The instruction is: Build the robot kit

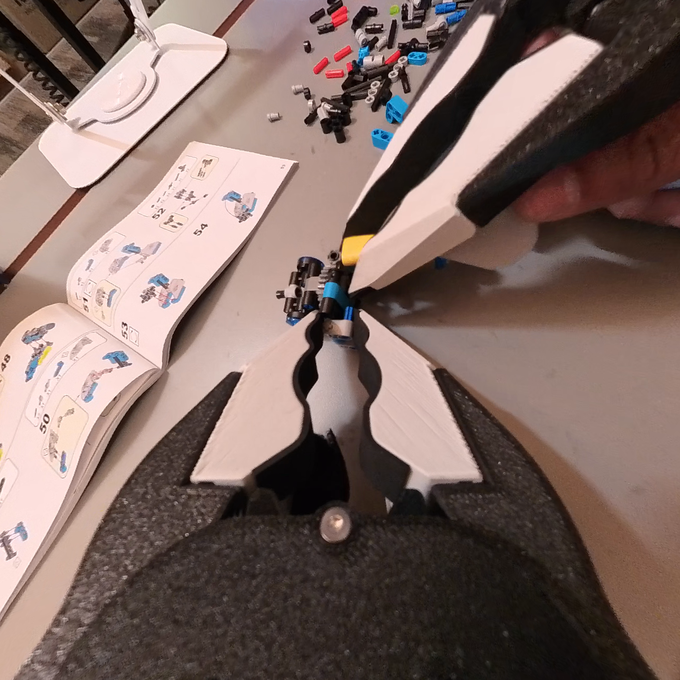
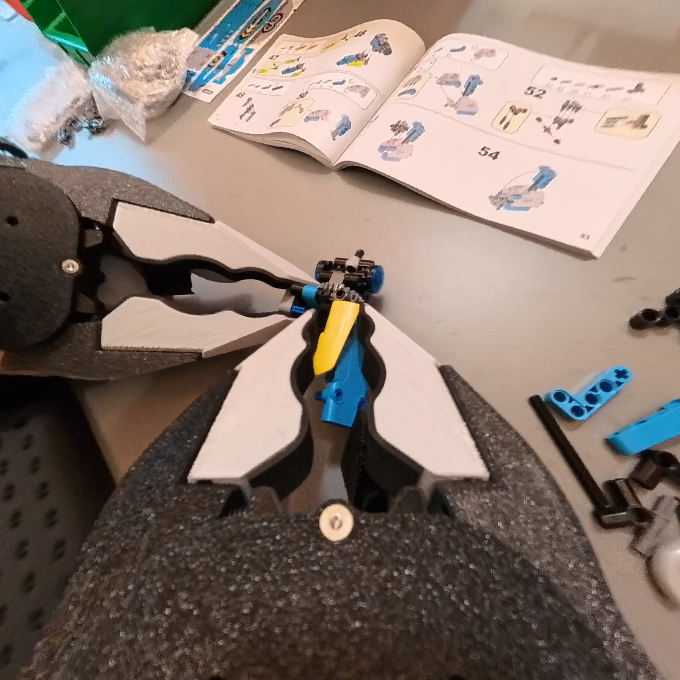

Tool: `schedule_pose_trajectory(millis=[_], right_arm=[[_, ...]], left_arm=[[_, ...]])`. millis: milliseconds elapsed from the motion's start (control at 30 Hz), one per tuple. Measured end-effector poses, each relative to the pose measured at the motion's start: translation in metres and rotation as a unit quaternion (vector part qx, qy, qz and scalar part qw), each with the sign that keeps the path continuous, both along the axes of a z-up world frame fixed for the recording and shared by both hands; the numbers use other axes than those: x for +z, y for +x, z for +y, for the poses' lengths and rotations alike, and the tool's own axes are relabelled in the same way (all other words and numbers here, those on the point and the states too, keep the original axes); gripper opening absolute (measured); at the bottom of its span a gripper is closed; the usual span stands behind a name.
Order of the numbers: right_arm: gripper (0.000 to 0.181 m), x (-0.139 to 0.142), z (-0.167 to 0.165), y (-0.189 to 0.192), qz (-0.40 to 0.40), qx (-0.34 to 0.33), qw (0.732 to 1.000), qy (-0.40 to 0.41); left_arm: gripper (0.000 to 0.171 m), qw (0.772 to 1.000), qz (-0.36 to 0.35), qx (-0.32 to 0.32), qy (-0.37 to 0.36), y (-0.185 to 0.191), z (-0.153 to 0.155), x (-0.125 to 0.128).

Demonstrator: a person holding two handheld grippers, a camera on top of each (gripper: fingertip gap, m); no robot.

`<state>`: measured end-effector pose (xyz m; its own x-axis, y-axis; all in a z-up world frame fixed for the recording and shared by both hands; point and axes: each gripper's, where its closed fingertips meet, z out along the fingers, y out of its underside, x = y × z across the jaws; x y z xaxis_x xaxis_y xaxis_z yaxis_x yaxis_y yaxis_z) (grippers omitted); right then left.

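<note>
A small black, grey and blue brick assembly [image 1: 312,287] sits just above the grey table [image 1: 478,386]. My left gripper [image 1: 337,318] is shut on its near end, on a white and blue piece [image 1: 340,329]. My right gripper [image 1: 347,265] reaches in from the upper right. It is shut on a yellow and blue part [image 1: 355,248] whose tip touches the assembly. In the right wrist view, the yellow panel [image 2: 335,335] and its blue body [image 2: 344,386] lie between my right gripper's [image 2: 340,309] fingers. They meet the assembly [image 2: 347,276] at a small gear. The left gripper [image 2: 309,298] grips it from the left.
An open instruction booklet [image 1: 147,276] lies left of the assembly; it also shows in the right wrist view [image 2: 441,121]. A pile of loose pieces [image 1: 368,62] and a white stand base [image 1: 128,99] are farther back. Plastic bags [image 2: 140,77], a blue L-beam [image 2: 588,392] and a black axle [image 2: 566,452] lie nearby.
</note>
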<state>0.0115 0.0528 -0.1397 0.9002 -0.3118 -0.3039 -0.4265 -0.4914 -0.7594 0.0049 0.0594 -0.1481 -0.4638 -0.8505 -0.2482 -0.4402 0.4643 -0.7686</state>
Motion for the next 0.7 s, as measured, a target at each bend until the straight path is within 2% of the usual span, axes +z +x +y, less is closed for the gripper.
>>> schedule_pose_trajectory(millis=[200, 333, 433, 600, 700], right_arm=[[0.024, 0.003, 0.001, 0.002, 0.011, 0.001, 1.0, 0.02], [0.044, 0.006, -0.007, 0.006, -0.024, 0.005, 1.0, 0.019], [0.044, 0.005, -0.018, 0.002, -0.061, 0.016, 0.998, 0.009], [0.038, 0.004, -0.017, -0.004, -0.14, 0.032, 0.989, -0.031], [0.046, -0.008, -0.016, -0.005, -0.117, 0.032, 0.991, -0.052]], left_arm=[[0.016, 1.0, 0.011, 0.003, -0.022, 0.001, 0.0, -0.001], [0.016, 0.999, 0.015, 0.003, -0.031, 0.001, 0.0, -0.001], [0.016, 0.999, 0.02, 0.0, -0.04, 0.001, -0.001, -0.001], [0.016, 0.998, 0.03, 0.004, -0.057, 0.002, 0.001, -0.001], [0.016, 0.998, 0.027, 0.001, -0.052, 0.001, 0.0, -0.001]])
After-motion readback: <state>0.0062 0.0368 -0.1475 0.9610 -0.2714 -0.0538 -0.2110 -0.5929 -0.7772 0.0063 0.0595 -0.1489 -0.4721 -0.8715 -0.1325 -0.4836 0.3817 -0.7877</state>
